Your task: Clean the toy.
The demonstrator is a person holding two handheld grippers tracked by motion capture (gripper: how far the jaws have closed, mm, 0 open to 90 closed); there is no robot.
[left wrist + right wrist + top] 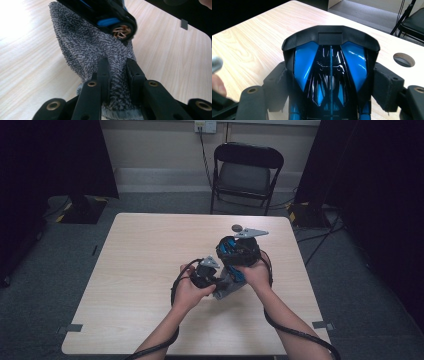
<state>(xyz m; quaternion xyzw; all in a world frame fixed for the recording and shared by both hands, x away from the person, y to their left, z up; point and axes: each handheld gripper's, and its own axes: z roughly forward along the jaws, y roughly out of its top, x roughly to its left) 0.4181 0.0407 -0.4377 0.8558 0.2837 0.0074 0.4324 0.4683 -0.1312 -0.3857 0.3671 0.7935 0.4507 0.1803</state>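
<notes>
While the desk [150, 270] carries nothing else near its middle, I hold a blue and black toy car [329, 75] above it toward the right edge, my right gripper [329, 85] clamped across its rigid, glossy body; it looks slippery, so the flanks suit best. My left gripper [117, 75] pinches a soft, light grey cloth [87, 42] against the car.

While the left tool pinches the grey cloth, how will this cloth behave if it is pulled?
The grey cloth is fuzzy terry, so it probably grips the left tool well. It looks floppy, folding under the toy car, and should follow a pull limply. It seems light.
</notes>
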